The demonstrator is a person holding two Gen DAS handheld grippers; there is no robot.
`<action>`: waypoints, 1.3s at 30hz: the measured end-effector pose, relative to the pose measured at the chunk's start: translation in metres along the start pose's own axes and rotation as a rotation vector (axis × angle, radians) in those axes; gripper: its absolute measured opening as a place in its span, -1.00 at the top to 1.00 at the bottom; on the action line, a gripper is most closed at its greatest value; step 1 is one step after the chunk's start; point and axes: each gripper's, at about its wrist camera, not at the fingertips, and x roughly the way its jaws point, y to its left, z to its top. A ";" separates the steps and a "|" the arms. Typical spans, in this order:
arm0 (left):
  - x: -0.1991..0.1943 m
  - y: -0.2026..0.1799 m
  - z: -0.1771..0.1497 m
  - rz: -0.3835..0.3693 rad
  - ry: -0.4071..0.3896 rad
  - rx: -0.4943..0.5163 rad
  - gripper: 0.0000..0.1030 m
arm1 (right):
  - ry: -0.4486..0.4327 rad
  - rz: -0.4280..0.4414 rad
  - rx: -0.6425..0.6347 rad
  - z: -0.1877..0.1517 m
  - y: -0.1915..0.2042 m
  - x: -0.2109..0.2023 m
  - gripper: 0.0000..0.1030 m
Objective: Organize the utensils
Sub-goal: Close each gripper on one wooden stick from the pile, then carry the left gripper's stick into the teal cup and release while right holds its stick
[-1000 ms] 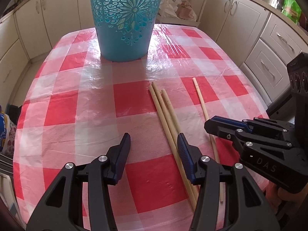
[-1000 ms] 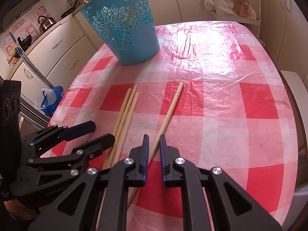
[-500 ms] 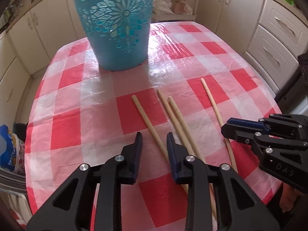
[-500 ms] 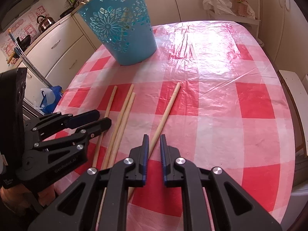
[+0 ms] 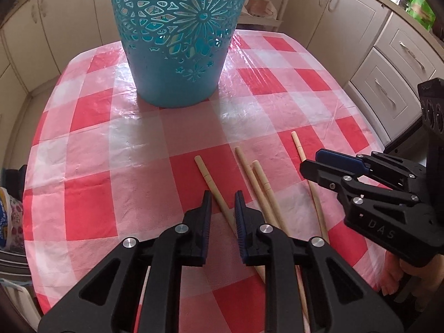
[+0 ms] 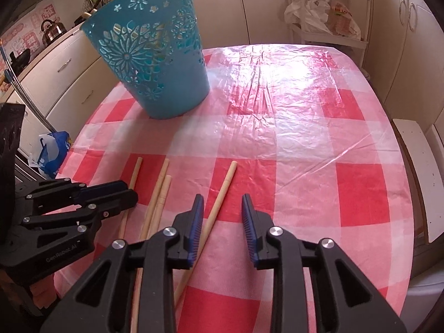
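Note:
Several wooden chopsticks lie on the red-and-white checked tablecloth [image 5: 91,144]. My left gripper [image 5: 223,211] has its jaws narrowed around the leftmost chopstick [image 5: 215,187], with a small gap still showing on each side. A pair of chopsticks [image 5: 258,183] lies just to its right, and a lone chopstick [image 5: 301,151] lies further right. My right gripper [image 6: 222,213] is open over the lone chopstick [image 6: 219,197], which passes beside its left finger. A teal cut-out basket [image 5: 177,36] stands upright at the back of the table; it also shows in the right wrist view [image 6: 152,63].
Cream kitchen cabinets [image 5: 388,55] surround the table. A white shelf rack with plastic bags [image 6: 324,14] stands behind the table. A white bench [image 6: 416,177] is to the right, and a blue bag [image 6: 52,149] sits on the floor to the left.
My left gripper narrowed from wide open around the leftmost chopstick, which shifted left away from the pair. My right gripper opened from nearly shut. The left view moved closer to the basket.

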 end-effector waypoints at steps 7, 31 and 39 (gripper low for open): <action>0.000 -0.007 0.004 -0.001 0.014 0.076 0.89 | 0.051 0.023 -0.132 0.001 0.020 0.005 0.84; -0.054 0.010 0.015 0.055 -0.163 -0.028 0.90 | 0.058 0.091 -0.022 -0.001 0.003 0.005 0.88; -0.159 0.032 0.035 -0.047 -0.594 -0.123 0.90 | 0.049 0.093 -0.006 -0.003 0.002 0.003 0.88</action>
